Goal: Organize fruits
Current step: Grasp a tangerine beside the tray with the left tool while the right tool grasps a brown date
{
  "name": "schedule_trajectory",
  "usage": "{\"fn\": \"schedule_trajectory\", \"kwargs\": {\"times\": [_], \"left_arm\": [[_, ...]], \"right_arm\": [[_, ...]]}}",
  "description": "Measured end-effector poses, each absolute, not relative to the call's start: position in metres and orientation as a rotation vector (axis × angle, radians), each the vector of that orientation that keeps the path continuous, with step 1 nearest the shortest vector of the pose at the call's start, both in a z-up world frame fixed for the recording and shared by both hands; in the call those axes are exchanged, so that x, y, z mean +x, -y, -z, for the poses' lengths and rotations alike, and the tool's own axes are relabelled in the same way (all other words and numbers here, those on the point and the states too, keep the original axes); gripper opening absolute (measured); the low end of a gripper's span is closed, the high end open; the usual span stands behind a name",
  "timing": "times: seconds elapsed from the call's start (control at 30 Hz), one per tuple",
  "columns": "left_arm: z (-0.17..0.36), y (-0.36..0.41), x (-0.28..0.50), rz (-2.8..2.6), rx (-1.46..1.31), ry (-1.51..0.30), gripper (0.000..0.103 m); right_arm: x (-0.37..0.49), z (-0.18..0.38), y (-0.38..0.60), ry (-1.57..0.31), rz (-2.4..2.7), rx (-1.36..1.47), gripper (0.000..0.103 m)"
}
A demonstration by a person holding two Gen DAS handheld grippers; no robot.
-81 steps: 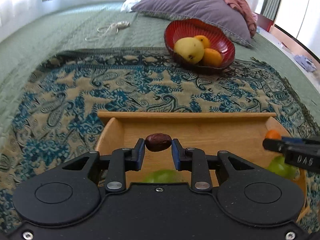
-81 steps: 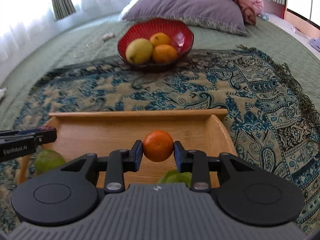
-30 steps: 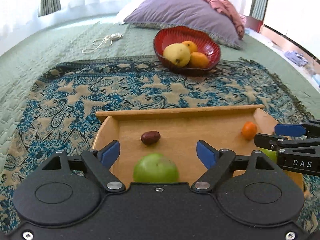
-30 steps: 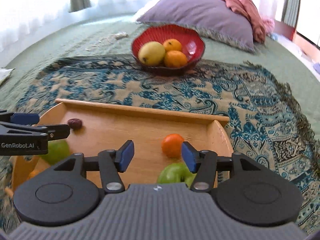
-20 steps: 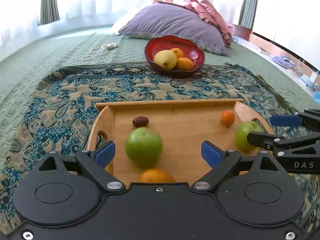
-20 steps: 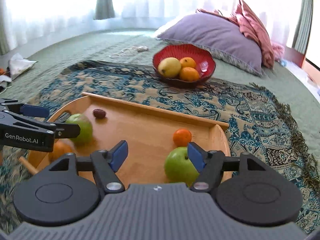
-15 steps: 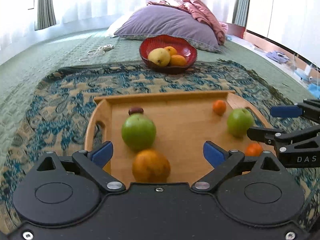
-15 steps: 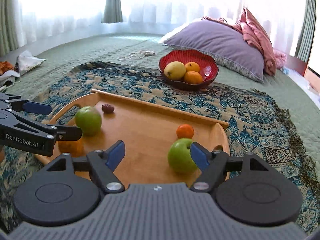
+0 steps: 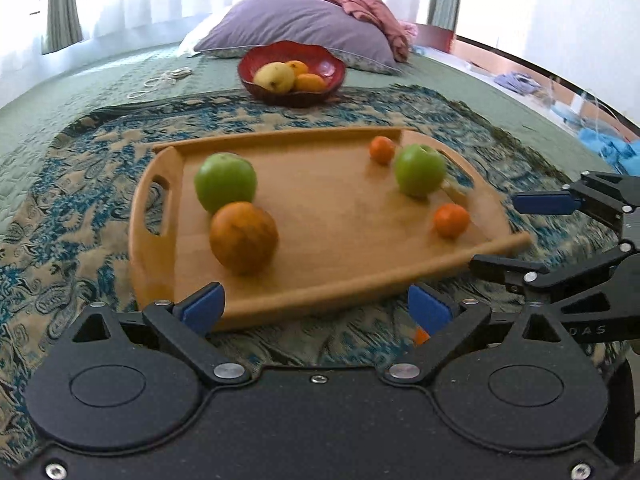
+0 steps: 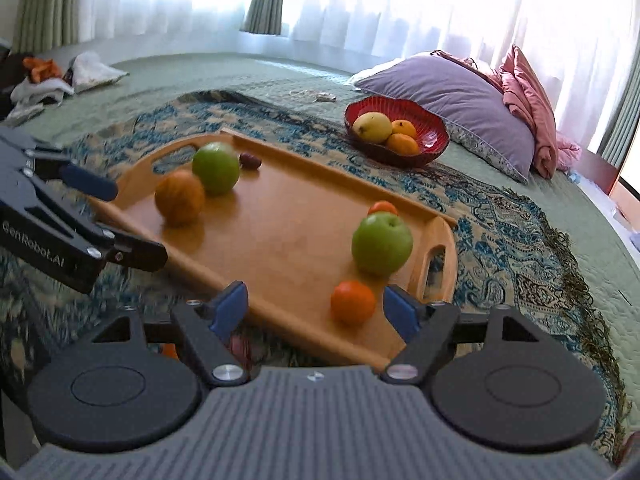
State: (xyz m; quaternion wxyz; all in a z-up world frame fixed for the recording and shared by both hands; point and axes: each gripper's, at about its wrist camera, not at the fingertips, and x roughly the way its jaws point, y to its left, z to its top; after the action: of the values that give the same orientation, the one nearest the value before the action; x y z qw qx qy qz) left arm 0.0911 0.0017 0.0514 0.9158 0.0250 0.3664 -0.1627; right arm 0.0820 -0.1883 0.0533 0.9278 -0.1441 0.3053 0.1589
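A wooden tray lies on the patterned blanket. It carries two green apples, a large orange and two small tangerines. In the right wrist view a dark date sits behind the left apple. My left gripper is open and empty, back over the tray's near rim. My right gripper is also open, its pads apart from the near tangerine. Each gripper appears in the other's view, the right gripper and the left gripper.
A red bowl with a yellow fruit and oranges stands beyond the tray, before a purple pillow. A small orange thing and a dark red one lie on the blanket under the grippers. Clothes lie far left.
Both grippers let go, the left of the date and the right of a tangerine, opened wide and drew back from the tray. The whole tray with its fruit has come into view.
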Motion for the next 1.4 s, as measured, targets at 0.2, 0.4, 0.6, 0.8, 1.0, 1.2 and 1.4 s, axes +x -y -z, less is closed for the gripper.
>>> {"fn": "schedule_trajectory", "kwargs": {"times": [0.2,0.4,0.6,0.8,1.0,1.2,1.4], "left_arm": [[-0.048,0.017,0.075,0.389,0.099,-0.753,0.099],[-0.043,0.036,0.065,0.444,0.121,-0.759,0.099],[-0.038,0.051,0.059,0.482,0.141,-0.75,0.097],[-0.032,0.062,0.058,0.535,0.157,-0.767,0.083],[-0.025,0.065,0.064,0.554,0.138,-0.802,0.052],[-0.023,0.064,0.065,0.552,0.139,-0.807,0.038],[-0.025,0.06,0.064,0.514,0.123,-0.776,0.037]], "right_arm": [[0.064,-0.042,0.197,-0.648,-0.339,-0.318,0.085],[0.05,-0.033,0.202,-0.667,-0.355,-0.325,0.085],[0.043,-0.023,0.203,-0.689,-0.365,-0.321,0.078],[0.038,-0.019,0.204,-0.7,-0.381,-0.315,0.072],[0.037,-0.015,0.201,-0.708,-0.395,-0.321,0.066],[0.035,-0.013,0.197,-0.706,-0.418,-0.319,0.066],[0.039,-0.011,0.192,-0.71,-0.417,-0.311,0.059]]}}
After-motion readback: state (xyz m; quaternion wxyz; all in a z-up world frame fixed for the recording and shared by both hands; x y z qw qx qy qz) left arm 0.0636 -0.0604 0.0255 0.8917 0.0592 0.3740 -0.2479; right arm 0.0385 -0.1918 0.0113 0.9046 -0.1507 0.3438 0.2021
